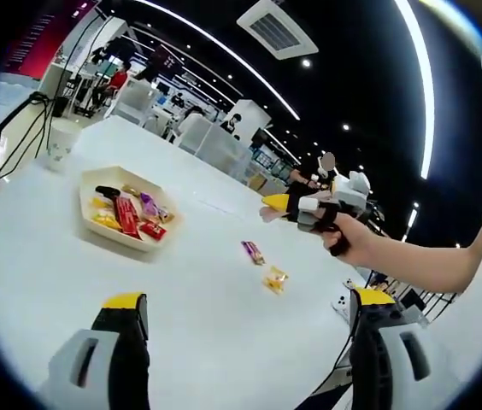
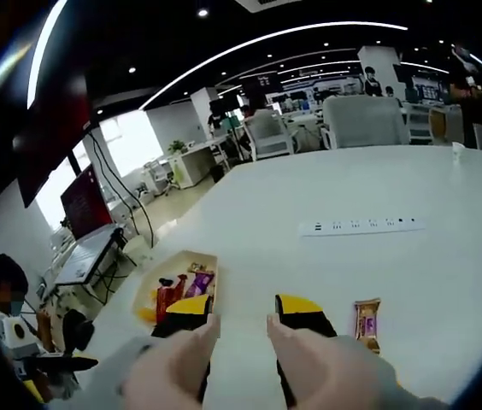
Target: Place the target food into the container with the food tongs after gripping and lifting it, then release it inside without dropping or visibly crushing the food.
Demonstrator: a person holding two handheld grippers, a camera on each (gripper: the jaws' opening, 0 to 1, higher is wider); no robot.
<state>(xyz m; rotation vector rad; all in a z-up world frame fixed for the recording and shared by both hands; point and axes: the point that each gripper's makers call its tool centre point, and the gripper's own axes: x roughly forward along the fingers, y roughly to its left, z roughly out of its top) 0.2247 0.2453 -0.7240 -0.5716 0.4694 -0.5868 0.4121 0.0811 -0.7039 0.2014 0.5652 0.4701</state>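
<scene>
A shallow cream tray on the white table holds several wrapped snacks, red, yellow and purple. Two loose snacks lie to its right: a purple-wrapped bar and a small yellow one. My left gripper hovers over the near table, jaws wide open and empty. A person's hand holds my right gripper above the table beyond the loose snacks. In the right gripper view, my right gripper is open and empty, with the tray ahead on its left and the purple bar on its right.
A white power strip lies further out on the table. A white cup stands near the far left edge. Chairs, desks and seated people fill the office behind. The table edge runs close on the right, near a bare forearm.
</scene>
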